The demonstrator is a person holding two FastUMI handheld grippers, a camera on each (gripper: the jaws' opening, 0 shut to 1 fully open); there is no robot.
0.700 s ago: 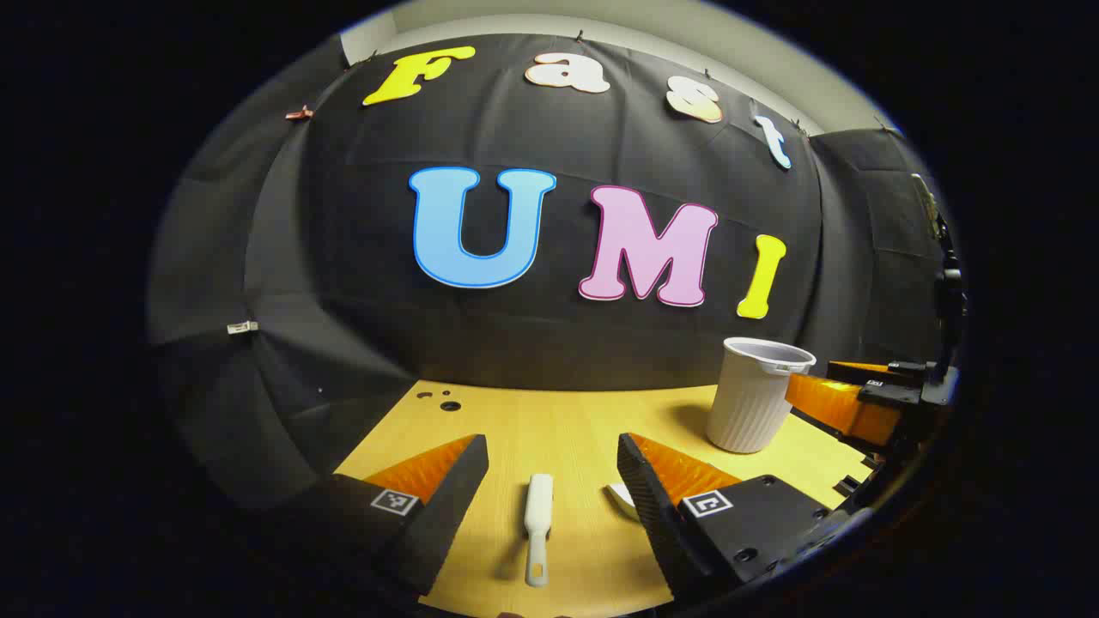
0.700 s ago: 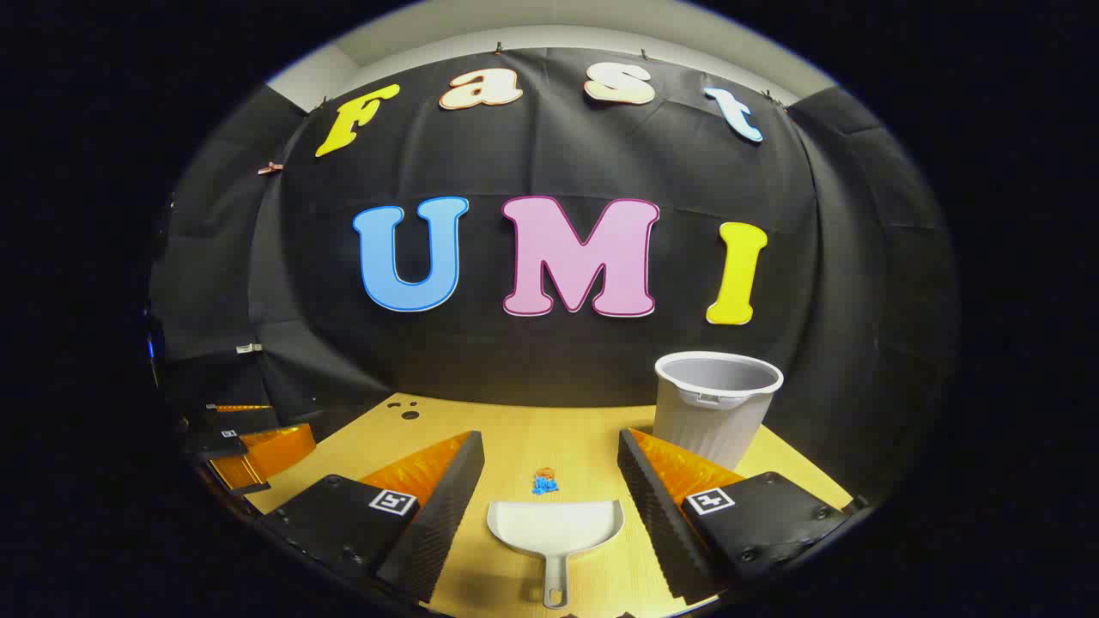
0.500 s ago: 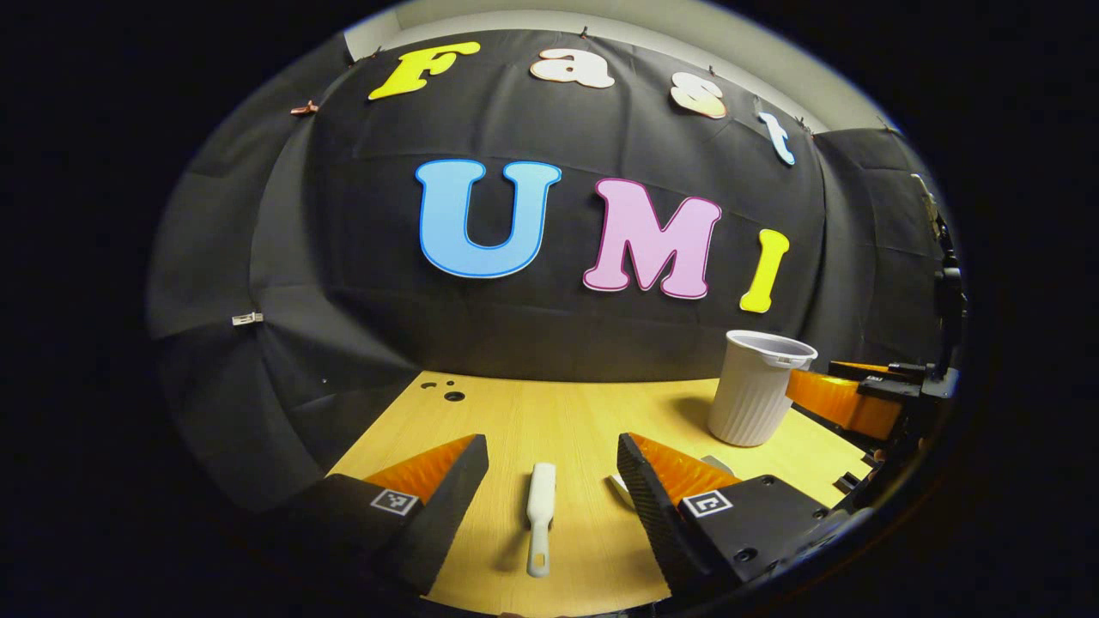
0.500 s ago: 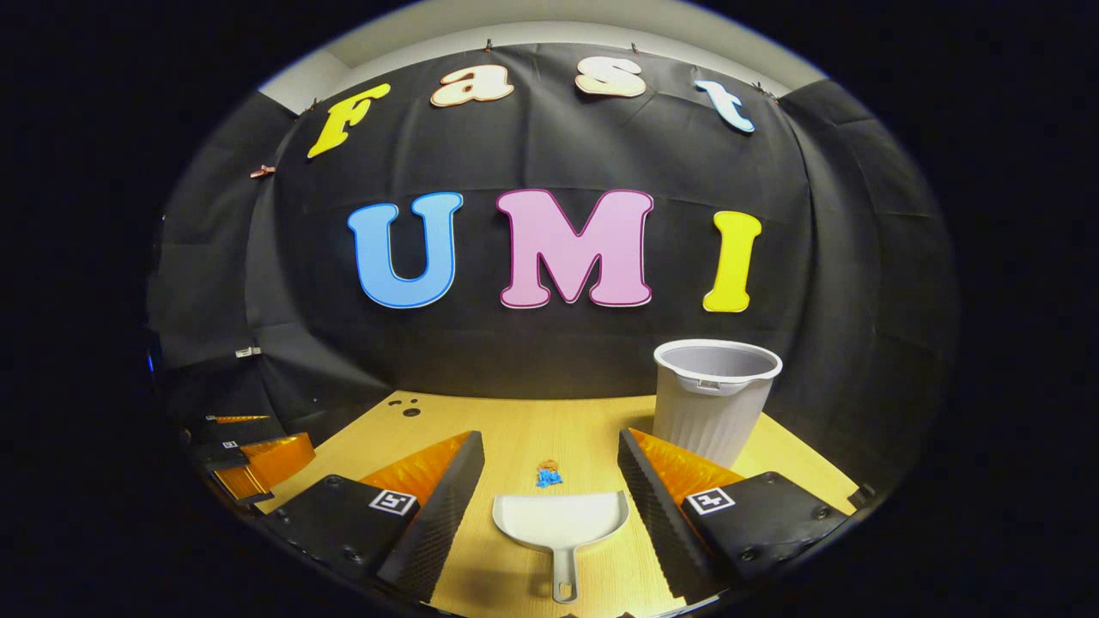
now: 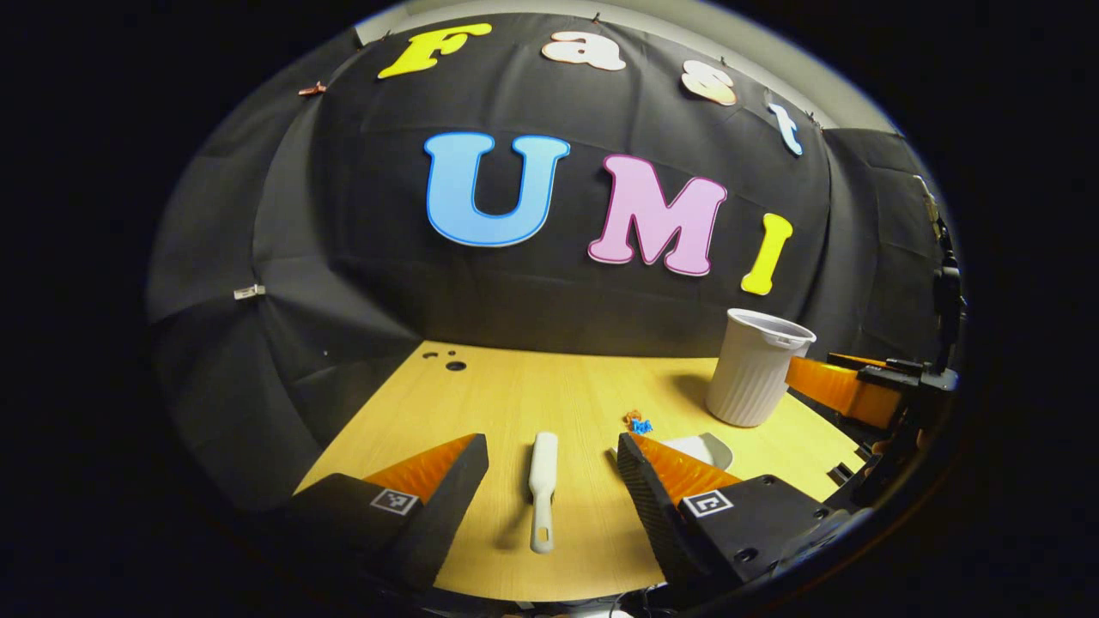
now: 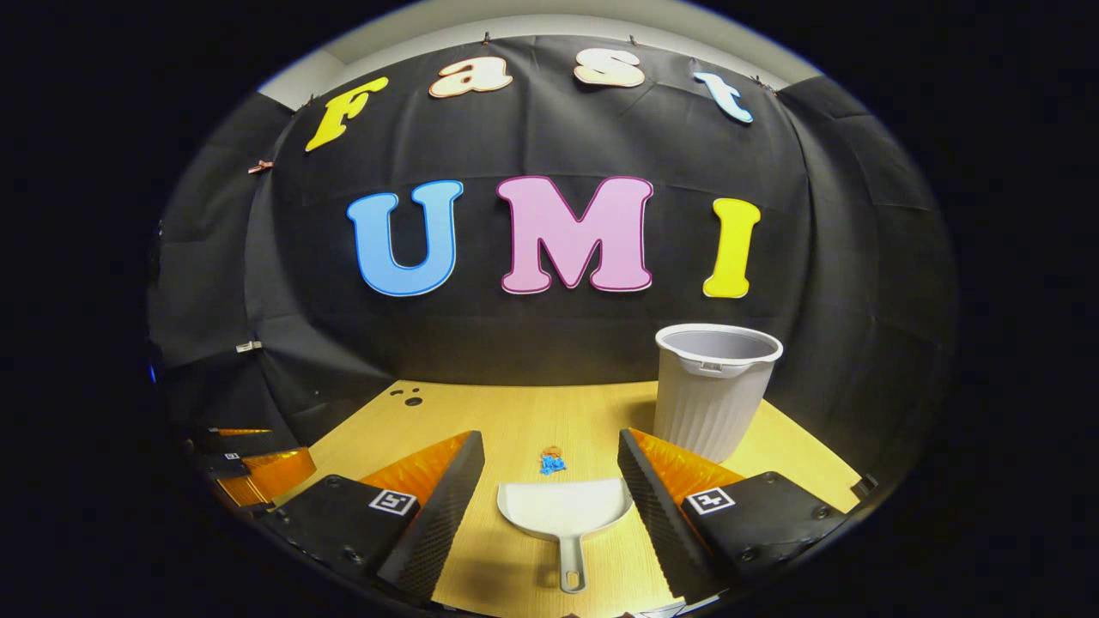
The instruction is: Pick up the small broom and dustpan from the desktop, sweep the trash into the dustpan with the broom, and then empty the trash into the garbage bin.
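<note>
On the light wooden desktop [image 6: 515, 421], nothing is picked up yet. The left gripper [image 5: 553, 459], fingers spread, frames the small white broom [image 5: 542, 489] at lower centre; the right gripper [image 6: 551, 459], likewise spread, frames the white plastic dustpan [image 6: 564, 515]. The small blue-and-orange trash [image 6: 552, 462] lies unswept left of the white ribbed garbage bin [image 6: 713, 390].

Dim booth, sharp focus, edges bowed

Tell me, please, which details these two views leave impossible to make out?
- Dustpan: left gripper view, mostly hidden behind that gripper's own finger.
- Trash: right gripper view, too small to tell what it is.
- Garbage bin: both views, contents hidden by its wall.
- Broom: left gripper view, bristles cannot be made out.
</note>
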